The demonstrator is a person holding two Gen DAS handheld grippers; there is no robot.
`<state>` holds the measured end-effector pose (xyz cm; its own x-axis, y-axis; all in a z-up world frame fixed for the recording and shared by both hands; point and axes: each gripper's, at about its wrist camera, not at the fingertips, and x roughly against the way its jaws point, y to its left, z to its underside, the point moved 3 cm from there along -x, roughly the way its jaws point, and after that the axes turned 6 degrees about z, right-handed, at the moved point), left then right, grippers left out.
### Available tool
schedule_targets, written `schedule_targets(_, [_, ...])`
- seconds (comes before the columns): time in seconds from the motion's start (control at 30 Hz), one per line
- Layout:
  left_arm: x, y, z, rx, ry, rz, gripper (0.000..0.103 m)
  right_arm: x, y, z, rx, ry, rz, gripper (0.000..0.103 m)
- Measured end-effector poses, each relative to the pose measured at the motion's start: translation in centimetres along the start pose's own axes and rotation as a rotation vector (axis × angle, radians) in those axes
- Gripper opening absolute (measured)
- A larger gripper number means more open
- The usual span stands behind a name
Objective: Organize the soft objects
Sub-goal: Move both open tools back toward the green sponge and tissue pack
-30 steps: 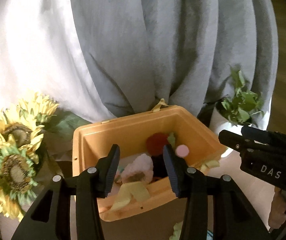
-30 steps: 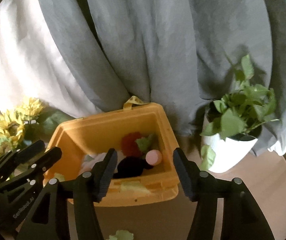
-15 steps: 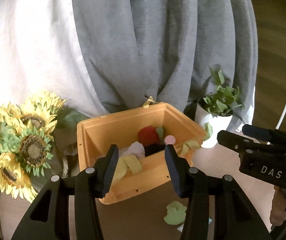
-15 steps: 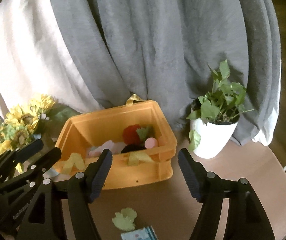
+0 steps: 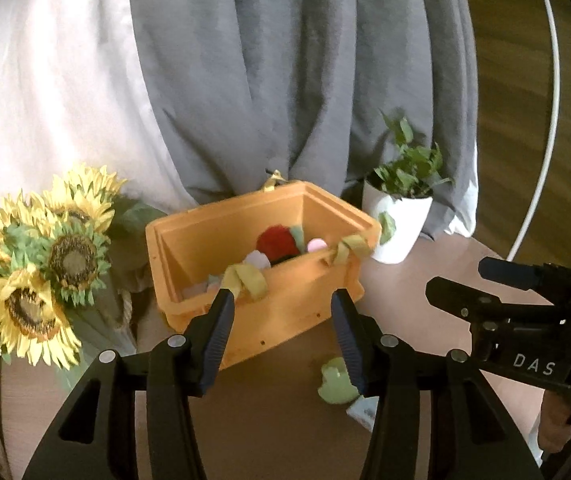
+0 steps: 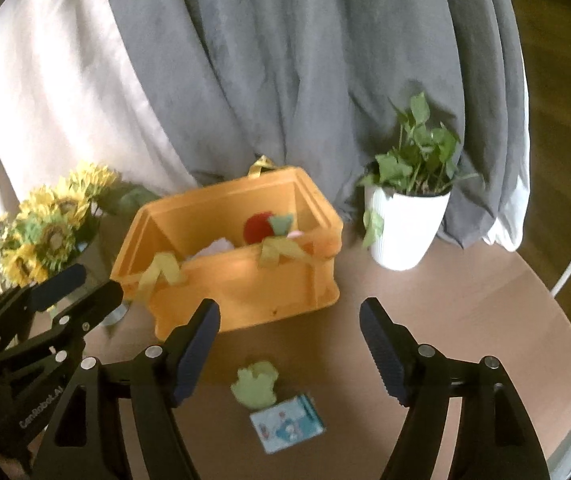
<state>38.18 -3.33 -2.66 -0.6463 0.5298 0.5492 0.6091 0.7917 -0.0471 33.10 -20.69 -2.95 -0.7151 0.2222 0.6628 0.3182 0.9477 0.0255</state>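
Brown table [image 6: 465, 312]; right tongs [image 5: 457, 280] marked "DAS".

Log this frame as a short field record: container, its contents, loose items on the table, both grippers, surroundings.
container: orange bin, open top
contents: red pompom, pink and green soft pieces; yellow-green strips over the front rim
loose on table: green soft piece, small blue card
left gripper: open, empty
right gripper: open, empty, jaws just widened
surroundings: sunflowers, potted plant, grey curtain
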Motion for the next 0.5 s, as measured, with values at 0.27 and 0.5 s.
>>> schedule_targets(0.27, [0.4,-0.5,2.4,0.024,0.055,0.039,0.050,0.4,0.2,2.9,0.013,0.056,0.010,0.073])
schedule_targets(0.5, [-0.4,-0.4,3.8,0.033,0.091,0.063,0.050,-0.1,0.8,5.4,0.034,0.111,0.016,0.073])
